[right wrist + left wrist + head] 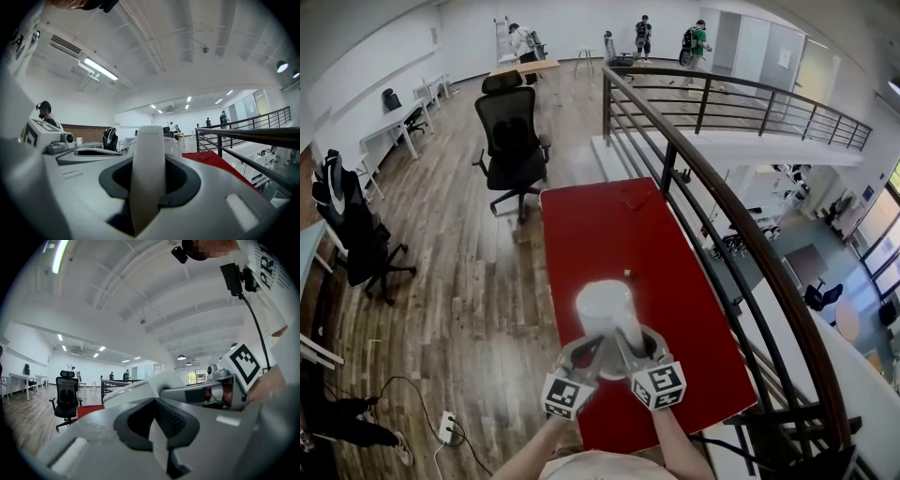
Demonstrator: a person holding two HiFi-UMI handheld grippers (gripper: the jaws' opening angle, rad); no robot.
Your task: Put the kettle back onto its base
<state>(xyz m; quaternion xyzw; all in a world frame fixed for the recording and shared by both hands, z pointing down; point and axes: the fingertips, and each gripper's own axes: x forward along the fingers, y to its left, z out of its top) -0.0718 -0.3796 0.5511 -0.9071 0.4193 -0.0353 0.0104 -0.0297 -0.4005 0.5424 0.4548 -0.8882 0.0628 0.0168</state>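
Note:
A white kettle (605,309) hangs over the near half of the red table (600,225), lid up. My right gripper (630,351) is shut on the kettle's handle (147,168), which stands upright between the dark pads in the right gripper view. My left gripper (591,354) sits close beside it on the left. In the left gripper view its pads (171,420) meet with nothing between them, and the kettle's body (140,386) lies just beyond. I see no kettle base in any view; the table under the kettle is hidden.
A dark metal railing (722,206) runs along the table's right side with a drop beyond it. A small object (627,274) lies on the table past the kettle. A black office chair (511,141) stands at the table's far end. Wooden floor lies to the left.

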